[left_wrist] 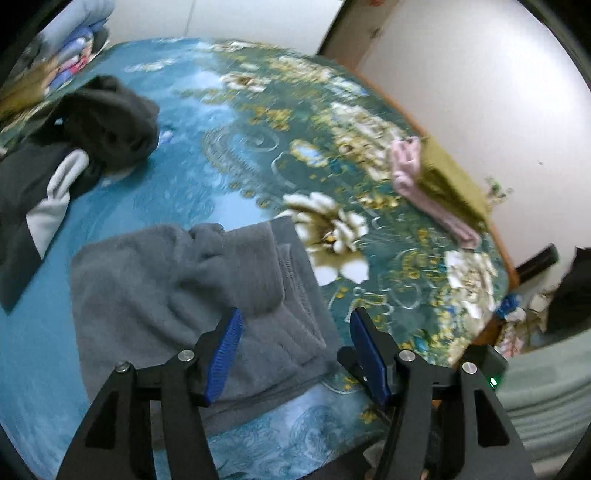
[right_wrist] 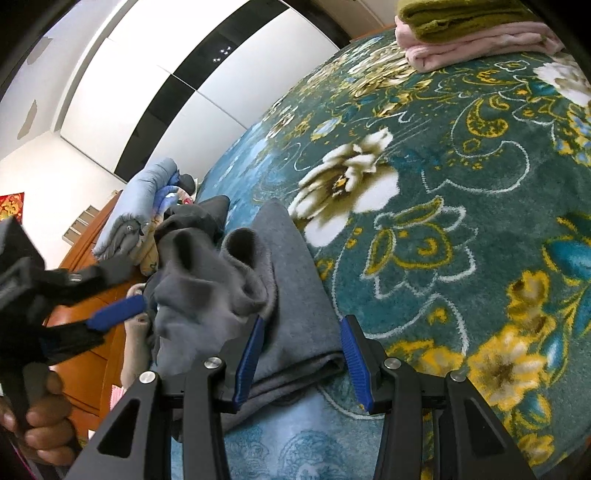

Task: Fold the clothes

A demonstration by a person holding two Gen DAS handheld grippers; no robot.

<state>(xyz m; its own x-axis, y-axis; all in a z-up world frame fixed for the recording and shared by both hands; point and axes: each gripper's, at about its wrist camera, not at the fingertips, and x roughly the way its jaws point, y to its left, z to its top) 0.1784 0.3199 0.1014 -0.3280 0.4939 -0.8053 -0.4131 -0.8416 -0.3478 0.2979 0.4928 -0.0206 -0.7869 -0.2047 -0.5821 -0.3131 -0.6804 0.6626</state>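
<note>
Beside the white flower [right_wrist: 347, 177] on the bedspread [right_wrist: 461, 221] lies your grey garment [left_wrist: 192, 288], half folded. Your left gripper [left_wrist: 295, 339] gapes apart, empty; your right gripper [right_wrist: 303, 350] stands apart astride its edge, not pinching. That loose cuff [right_wrist: 240, 243] could flop open if you drag it.

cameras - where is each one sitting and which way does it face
Left wrist: on the left gripper, looking down along its open blue fingers at the grey garment on the floral bedspread; no hand shows.
Right wrist: on the right gripper, facing along the bedspread toward white cupboards, jaws apart over the grey garment's folded edge; the left gripper and the hand holding it show at the left.
Shared: the grey garment, the pink and olive folded stack, the dark clothes pile.
</note>
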